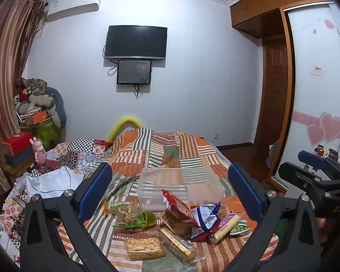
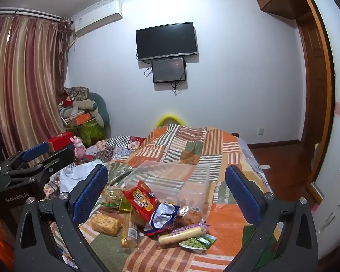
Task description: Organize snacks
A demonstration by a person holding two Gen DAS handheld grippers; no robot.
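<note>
Snacks (image 2: 151, 213) beside one clear bin (image 2: 170, 179) (two tools agape)

Even, cool indoor light is filling both views, apparently coming from overhead; no lamp is showing. The wall (image 1: 192, 79) is taking on a bluish cast and is dimming toward the corners. Soft shadows are falling beneath the TV (image 1: 135, 42) and the small screen (image 2: 168, 70). Fisheye distortion is bowing the ceiling line, the curtain (image 2: 22, 79) and the wardrobe (image 1: 315, 90), and a dark vignette is closing the frame corners. A faint sheen is lying on the clear box (image 1: 176, 185) and the red packet (image 2: 141, 200). The snacks are staying fairly sharp; detail is softening at the edges
</note>
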